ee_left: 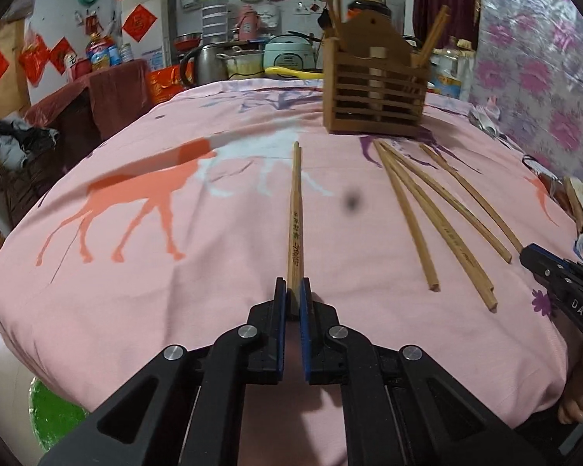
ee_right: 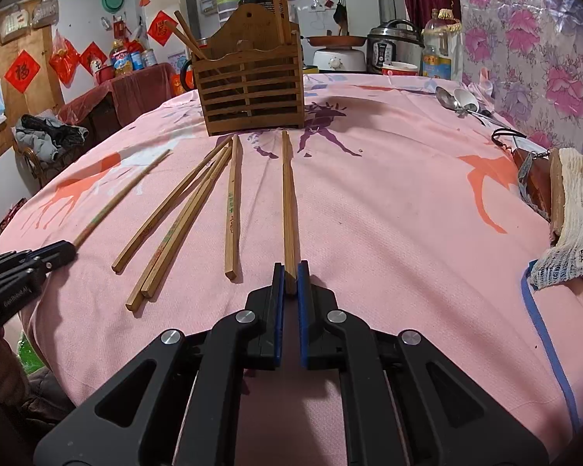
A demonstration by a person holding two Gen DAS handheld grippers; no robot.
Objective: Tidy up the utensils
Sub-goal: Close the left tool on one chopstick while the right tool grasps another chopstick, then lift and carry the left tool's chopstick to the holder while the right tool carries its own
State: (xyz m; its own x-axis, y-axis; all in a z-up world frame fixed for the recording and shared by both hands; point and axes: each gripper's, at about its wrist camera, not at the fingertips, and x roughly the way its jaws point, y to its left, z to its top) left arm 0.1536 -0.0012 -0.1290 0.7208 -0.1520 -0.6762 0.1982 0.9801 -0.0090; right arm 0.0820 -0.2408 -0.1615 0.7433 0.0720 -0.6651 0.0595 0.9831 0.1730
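Observation:
My left gripper (ee_left: 293, 291) is shut on the near end of a wooden chopstick (ee_left: 295, 213) that points toward the slatted wooden utensil holder (ee_left: 373, 93). My right gripper (ee_right: 290, 277) is shut on the near end of another chopstick (ee_right: 288, 202), which also points at the holder (ee_right: 252, 93). Several loose chopsticks (ee_right: 182, 217) lie on the pink cloth between the two grippers; they also show in the left wrist view (ee_left: 427, 209). The holder has a few chopsticks standing in it. The left gripper shows at the left edge of the right wrist view (ee_right: 64, 250).
The pink animal-print cloth (ee_right: 388, 233) covers the table. Metal spoons (ee_right: 456, 101) lie at the far right. A wooden board with a white mesh cloth (ee_right: 571, 209) sits at the right edge. Kettle, cookers and bottles (ee_right: 392, 48) stand behind the table.

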